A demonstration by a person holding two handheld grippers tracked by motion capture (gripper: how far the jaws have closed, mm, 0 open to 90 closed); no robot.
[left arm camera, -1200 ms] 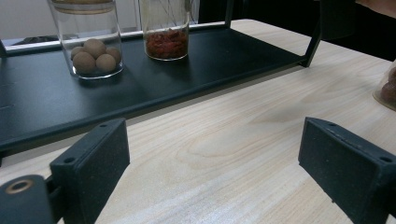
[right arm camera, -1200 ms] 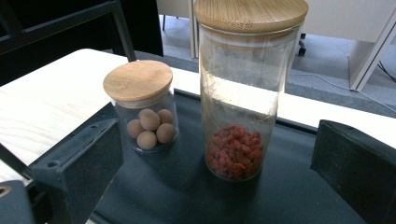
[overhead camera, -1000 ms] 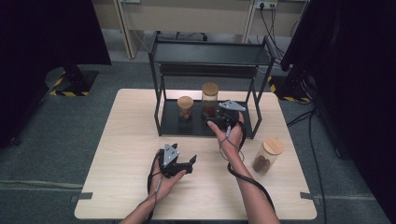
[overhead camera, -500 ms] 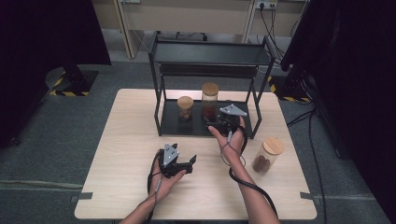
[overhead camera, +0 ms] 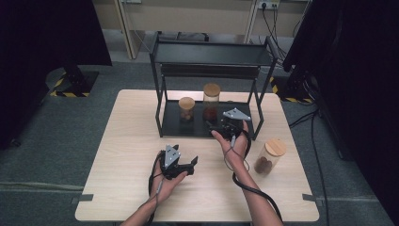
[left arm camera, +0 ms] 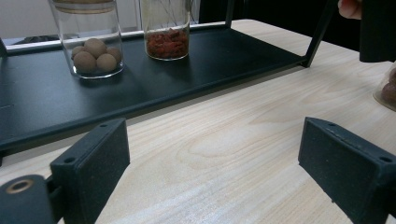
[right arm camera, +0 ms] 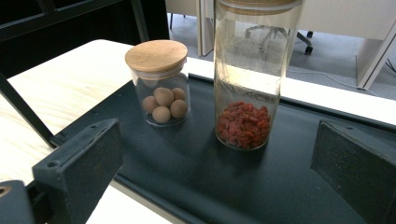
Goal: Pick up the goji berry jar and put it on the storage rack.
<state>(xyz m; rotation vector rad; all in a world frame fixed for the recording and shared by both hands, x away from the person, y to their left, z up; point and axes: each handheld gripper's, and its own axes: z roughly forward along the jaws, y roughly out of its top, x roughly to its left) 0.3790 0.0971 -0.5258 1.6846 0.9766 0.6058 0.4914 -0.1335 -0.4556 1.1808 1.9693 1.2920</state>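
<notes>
Reaching toward the tall jar [right arm camera: 254,74] at twelve o'clock on the shelf [overhead camera: 207,127], the empty, spread right gripper [overhead camera: 225,126] could tip it by clipping one side.

Rack posts [overhead camera: 160,110] and top shelf [overhead camera: 214,54] hem the tall jar [right arm camera: 254,74].

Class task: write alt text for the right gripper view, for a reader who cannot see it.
Two open black jaws frame a tall glass jar of red bits and a short cork-lidded jar of brown balls, both upright on a black shelf tray.
</notes>
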